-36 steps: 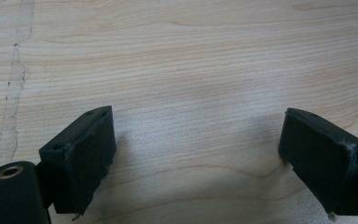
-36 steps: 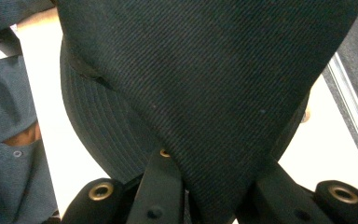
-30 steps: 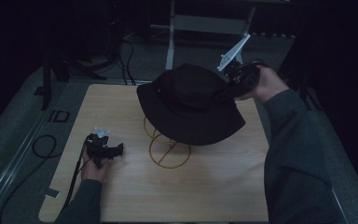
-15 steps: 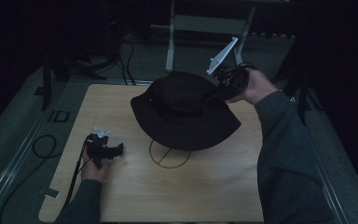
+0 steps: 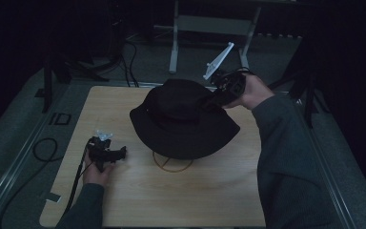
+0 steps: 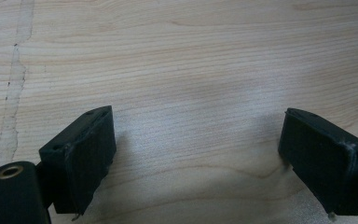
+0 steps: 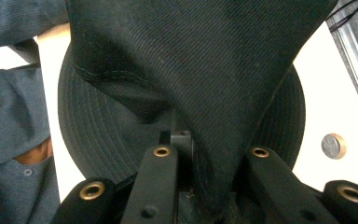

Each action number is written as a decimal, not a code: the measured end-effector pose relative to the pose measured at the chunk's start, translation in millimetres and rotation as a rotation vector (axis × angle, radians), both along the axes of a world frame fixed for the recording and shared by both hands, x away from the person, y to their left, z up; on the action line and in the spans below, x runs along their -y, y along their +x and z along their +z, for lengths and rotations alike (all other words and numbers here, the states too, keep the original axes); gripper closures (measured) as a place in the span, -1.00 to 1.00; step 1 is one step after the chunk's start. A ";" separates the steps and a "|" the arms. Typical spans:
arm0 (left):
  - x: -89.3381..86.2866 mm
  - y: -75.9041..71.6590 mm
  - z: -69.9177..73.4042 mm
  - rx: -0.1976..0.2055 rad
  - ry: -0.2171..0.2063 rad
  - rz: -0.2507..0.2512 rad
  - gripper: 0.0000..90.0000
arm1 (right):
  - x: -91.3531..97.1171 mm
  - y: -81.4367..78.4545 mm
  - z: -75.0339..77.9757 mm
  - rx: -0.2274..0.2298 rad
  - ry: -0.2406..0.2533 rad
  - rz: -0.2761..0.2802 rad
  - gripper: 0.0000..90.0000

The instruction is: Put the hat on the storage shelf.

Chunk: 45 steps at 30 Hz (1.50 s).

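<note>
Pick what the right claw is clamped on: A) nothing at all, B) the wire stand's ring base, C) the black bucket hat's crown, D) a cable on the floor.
C: in the right gripper view, the right claw pinches a fold of the black bucket hat between its jaws, above the wire stand.

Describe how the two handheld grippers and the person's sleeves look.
Both grippers are black. The left gripper has two blocky jaws with flat, dark pads, and a black cable trails from it toward the table's near edge. The right gripper has brass-coloured eyelets on its jaw arms and a pale three-cornered plate sticking up from it. The person wears dark grey-blue long sleeves.
</note>
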<state>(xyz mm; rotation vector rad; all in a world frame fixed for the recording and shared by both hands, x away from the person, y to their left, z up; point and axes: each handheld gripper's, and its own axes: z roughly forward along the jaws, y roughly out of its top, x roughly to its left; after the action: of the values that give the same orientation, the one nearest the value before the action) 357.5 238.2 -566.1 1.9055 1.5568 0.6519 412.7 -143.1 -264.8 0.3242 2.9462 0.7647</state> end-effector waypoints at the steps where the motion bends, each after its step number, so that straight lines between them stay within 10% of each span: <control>1: 0.0 0.0 0.0 0.000 0.000 0.000 -0.75 | -0.8 0.0 -0.9 -0.005 -0.001 -0.003 0.80; 21: 0.0 0.0 -0.1 0.001 0.000 0.000 -0.75 | -23.7 4.5 -23.3 -0.022 -0.061 0.000 0.62; 34: 0.0 0.0 0.0 0.000 0.001 0.000 -0.75 | -23.0 7.9 -24.3 -0.045 -0.086 -0.090 -0.11; 45: 0.0 0.0 0.0 0.000 0.001 0.000 -0.75 | -15.6 2.5 -20.3 0.067 -0.062 -0.140 -0.68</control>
<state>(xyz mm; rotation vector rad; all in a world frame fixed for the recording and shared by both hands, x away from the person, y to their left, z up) 357.5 238.3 -566.2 1.9063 1.5560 0.6530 415.2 -127.5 -285.0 0.4843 2.8413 0.6523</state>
